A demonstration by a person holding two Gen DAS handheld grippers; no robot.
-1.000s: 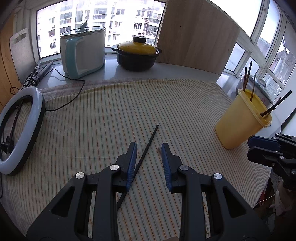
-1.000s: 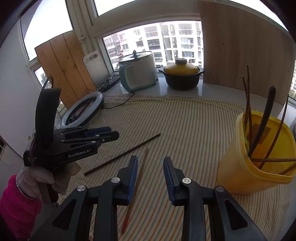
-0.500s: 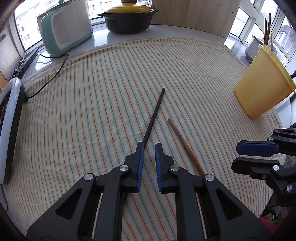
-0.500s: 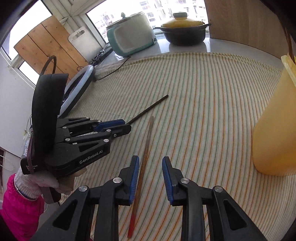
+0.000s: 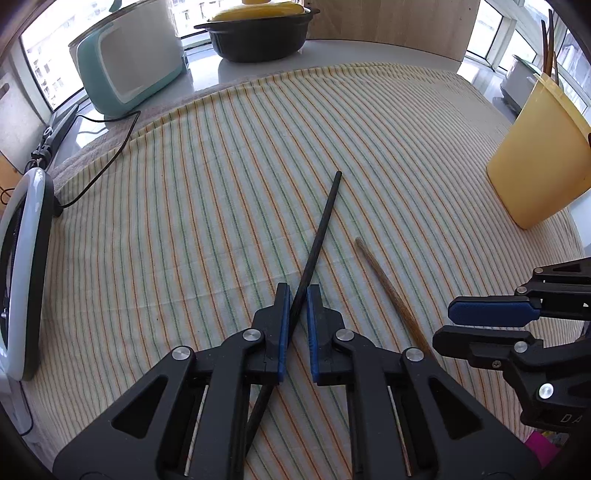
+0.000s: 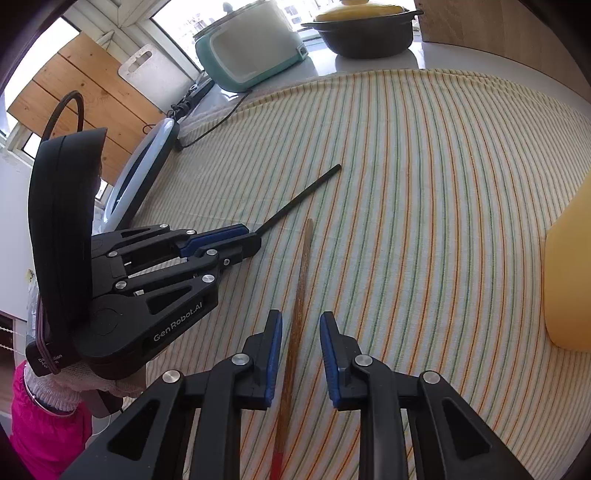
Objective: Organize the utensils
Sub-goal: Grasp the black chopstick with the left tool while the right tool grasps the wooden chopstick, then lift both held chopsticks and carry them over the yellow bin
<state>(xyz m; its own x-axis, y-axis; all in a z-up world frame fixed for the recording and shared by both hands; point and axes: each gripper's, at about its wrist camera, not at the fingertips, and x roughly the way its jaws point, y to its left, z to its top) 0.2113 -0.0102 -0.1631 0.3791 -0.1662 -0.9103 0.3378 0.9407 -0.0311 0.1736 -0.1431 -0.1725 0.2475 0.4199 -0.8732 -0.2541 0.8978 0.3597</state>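
Observation:
A black chopstick (image 5: 321, 229) lies on the striped cloth. My left gripper (image 5: 297, 295) is low over it with the stick between its nearly closed jaws; a narrow gap still shows beside the stick. It also shows in the right wrist view (image 6: 255, 240), around the black chopstick (image 6: 299, 201). A brown wooden chopstick (image 5: 388, 288) with a red end lies to the right. My right gripper (image 6: 301, 325) is open and straddles that brown chopstick (image 6: 301, 273). A yellow holder (image 5: 535, 155) with several chopsticks stands at the right.
A teal cooker (image 5: 129, 70) and a black pot with a yellow lid (image 5: 258, 33) stand at the back by the window. A ring light (image 5: 22, 266) and its cable (image 5: 107, 162) lie at the left. A wooden board (image 5: 399, 22) leans at the back right.
Both grippers have come down to the cloth. The left jaws have narrowed around the black chopstick. The right gripper has moved over the brown chopstick, still open.

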